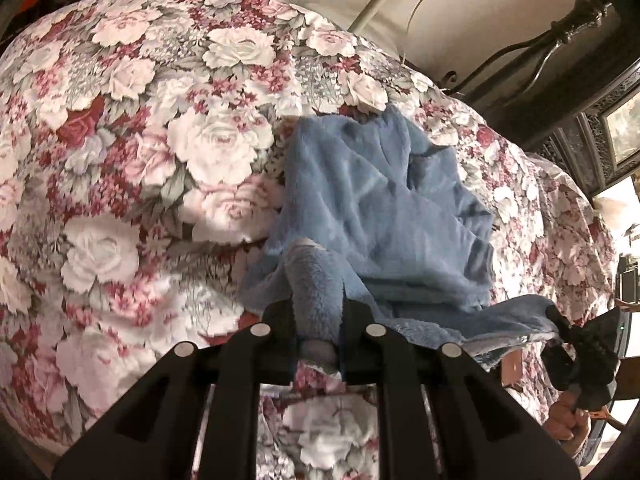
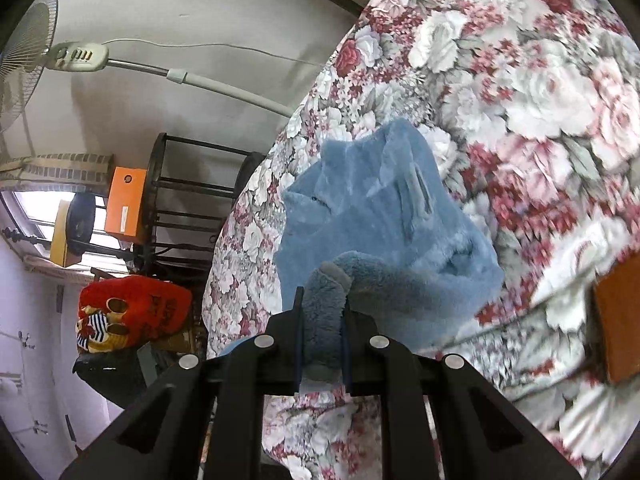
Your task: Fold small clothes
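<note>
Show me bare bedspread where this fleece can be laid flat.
The floral bedspread lies bare on the left in the left wrist view, beyond the blue fleece garment. The garment's right is crowded: bed edge and the right gripper.

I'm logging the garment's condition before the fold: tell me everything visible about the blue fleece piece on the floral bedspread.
The blue fleece garment is light blue, plush and fuzzy, rumpled with overlapping layers and creases rather than flat. It lies on the floral bedspread, its near edge lifted. The left gripper is shut on a bunched fold, and the right gripper is shut on another bunch; in the left wrist view the right gripper pinches the stretched near edge. What kind of garment it is cannot be told.
</note>
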### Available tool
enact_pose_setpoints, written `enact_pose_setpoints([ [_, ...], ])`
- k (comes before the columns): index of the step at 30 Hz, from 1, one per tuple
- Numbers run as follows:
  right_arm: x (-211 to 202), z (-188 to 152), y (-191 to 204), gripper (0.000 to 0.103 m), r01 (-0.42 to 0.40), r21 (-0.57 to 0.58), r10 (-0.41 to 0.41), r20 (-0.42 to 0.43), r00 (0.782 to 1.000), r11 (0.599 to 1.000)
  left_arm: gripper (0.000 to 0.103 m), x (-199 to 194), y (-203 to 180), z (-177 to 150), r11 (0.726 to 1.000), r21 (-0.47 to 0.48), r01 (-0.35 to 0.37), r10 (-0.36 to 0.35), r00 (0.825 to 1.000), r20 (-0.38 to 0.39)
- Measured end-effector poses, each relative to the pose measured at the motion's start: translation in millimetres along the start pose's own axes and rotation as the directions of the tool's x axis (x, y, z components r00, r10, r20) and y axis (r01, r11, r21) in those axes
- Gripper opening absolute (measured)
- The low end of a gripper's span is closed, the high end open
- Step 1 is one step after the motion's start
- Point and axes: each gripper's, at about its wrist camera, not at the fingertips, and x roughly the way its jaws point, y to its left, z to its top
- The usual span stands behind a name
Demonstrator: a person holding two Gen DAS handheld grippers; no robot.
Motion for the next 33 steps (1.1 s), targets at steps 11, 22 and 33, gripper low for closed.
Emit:
enact_pose_setpoints([
  [11, 35.4, 49.9, -0.4, 0.015, 0.048, 0.007, -0.048, 0.021, 0.999, 0.999, 0.013, 30.6, -9.5, 53.4, 1.0, -0.021, -0.02, 0.021, 1.0, 0.01],
  [22, 82.9, 100.6, -1.7, 0.015, 0.077, 0.024, -0.077, 0.029, 0.997, 0.997, 0.014, 72.9, -12.8, 109.6, 0.996, -0.092, -0.017, 0.017, 1.0, -0.005],
  [33, 128.3, 129.6, -42.8, 0.017, 0.072, 0.128, -0.075, 0.02, 0.997, 0.989, 0.023, 127.0, -15.4, 141.9, 0.992, -0.12, -0.035, 0.031, 0.999, -0.036],
])
